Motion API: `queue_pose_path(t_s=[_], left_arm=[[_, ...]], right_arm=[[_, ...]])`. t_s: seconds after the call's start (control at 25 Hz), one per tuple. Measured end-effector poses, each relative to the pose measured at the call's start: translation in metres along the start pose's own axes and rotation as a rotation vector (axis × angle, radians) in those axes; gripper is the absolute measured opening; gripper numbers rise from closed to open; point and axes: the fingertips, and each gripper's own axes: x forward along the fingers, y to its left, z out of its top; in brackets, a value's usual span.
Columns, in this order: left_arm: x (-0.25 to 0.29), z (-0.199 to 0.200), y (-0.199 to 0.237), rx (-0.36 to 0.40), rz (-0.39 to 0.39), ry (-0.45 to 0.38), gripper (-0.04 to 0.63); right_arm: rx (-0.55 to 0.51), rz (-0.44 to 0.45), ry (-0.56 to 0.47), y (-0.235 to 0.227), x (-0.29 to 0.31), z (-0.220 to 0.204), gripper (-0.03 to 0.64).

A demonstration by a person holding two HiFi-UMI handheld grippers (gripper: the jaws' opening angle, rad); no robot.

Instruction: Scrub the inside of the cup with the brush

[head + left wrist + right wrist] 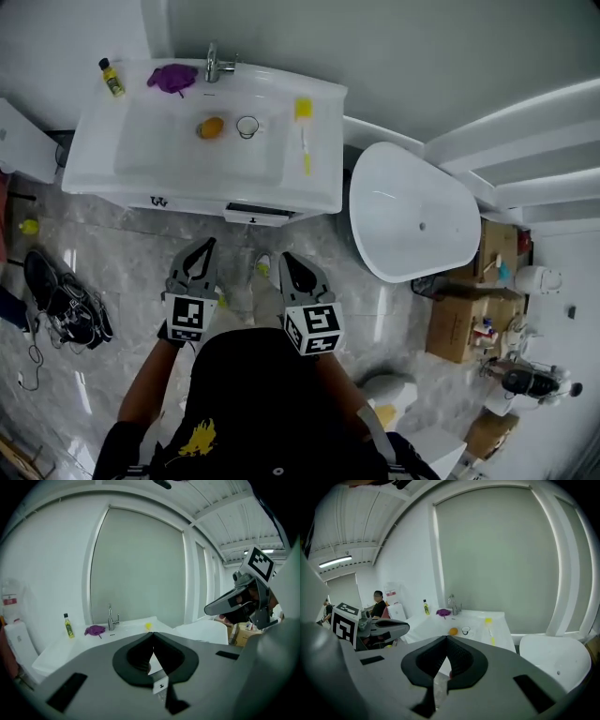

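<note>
While held side by side over the floor (122, 234), well short of the sink (94, 157): left tongs (207, 247) and right tongs (285, 259), both closed on nothing. Down in the basin (159, 141), cup (247, 126), mouth up; brush (303, 131) flat on the rim just right of it.

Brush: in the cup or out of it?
Out. The brush lies flat on the right ledge of the sink, apart from the cup standing inside the sink.

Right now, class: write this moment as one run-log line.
stage: not started | left tongs: shut, empty | right tongs: shut, empty | cup: in sink | brush: on sink rim, untouched
</note>
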Motion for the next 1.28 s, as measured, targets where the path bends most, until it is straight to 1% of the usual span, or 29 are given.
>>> queue_pose_path(t_s=[0.08, 0.2, 0.28, 0.36, 0.44, 0.56, 0.6, 0.64, 0.72, 0.84, 0.92, 0.96, 1.0, 1.04, 1.12, 1.2, 1.28], left_arm=[[0.024, -0.008, -0.001, -0.02, 0.005, 0.033, 0.017], [0.06, -0.01, 0.002, -0.069, 0.026, 0.066, 0.017], [0.079, -0.009, 0.002, -0.092, 0.053, 0.098, 0.017], [0.095, -0.008, 0.002, -0.142, 0.078, 0.134, 0.017], [0.113, -0.003, 0.005, -0.18, 0.103, 0.147, 0.017], [0.134, 0.007, 0.011, -0.2, 0.148, 0.144, 0.017], [0.139, 0.008, 0.014, -0.212, 0.164, 0.145, 0.017], [0.144, 0.007, 0.017, -0.226, 0.178, 0.15, 0.018], [0.157, 0.0, 0.018, -0.254, 0.178, 0.163, 0.018], [0.183, -0.01, 0.021, -0.273, 0.124, 0.174, 0.02], [0.199, -0.018, 0.03, -0.277, 0.09, 0.187, 0.032], [0.208, -0.023, 0.035, -0.289, 0.064, 0.19, 0.109], [0.217, -0.027, 0.039, -0.301, 0.035, 0.191, 0.205], [0.228, -0.03, 0.044, -0.306, 0.009, 0.193, 0.265], [0.248, -0.038, 0.054, -0.292, -0.027, 0.2, 0.299], [0.267, -0.045, 0.064, -0.281, -0.058, 0.205, 0.348], [0.289, -0.056, 0.076, -0.297, -0.085, 0.207, 0.425]], right_arm=[[0.017, 0.0, 0.016, -0.027, 0.013, -0.002, 0.026], [0.022, 0.015, 0.012, -0.071, 0.039, 0.01, 0.026], [0.01, 0.029, 0.0, -0.1, 0.054, 0.023, 0.026], [-0.029, 0.045, -0.017, -0.128, 0.067, 0.035, 0.026], [-0.122, 0.049, -0.041, -0.156, 0.083, 0.046, 0.026], [-0.339, 0.007, -0.07, -0.195, 0.107, 0.058, 0.026], [-0.392, -0.011, -0.07, -0.205, 0.114, 0.059, 0.026], [-0.418, -0.022, -0.069, -0.214, 0.121, 0.059, 0.026], [-0.396, -0.017, -0.067, -0.224, 0.129, 0.058, 0.026], [-0.297, -0.009, -0.053, -0.235, 0.138, 0.052, 0.026], [-0.283, -0.029, -0.033, -0.239, 0.147, 0.046, 0.027], [-0.291, -0.042, -0.022, -0.241, 0.153, 0.043, 0.028], [-0.3, -0.052, -0.013, -0.243, 0.161, 0.042, 0.028], [-0.302, -0.06, -0.006, -0.246, 0.169, 0.042, 0.028], [-0.288, -0.068, 0.004, -0.25, 0.185, 0.047, 0.028], [-0.263, -0.064, 0.024, -0.253, 0.196, 0.051, 0.029], [-0.237, -0.054, 0.061, -0.255, 0.207, 0.05, 0.032]])
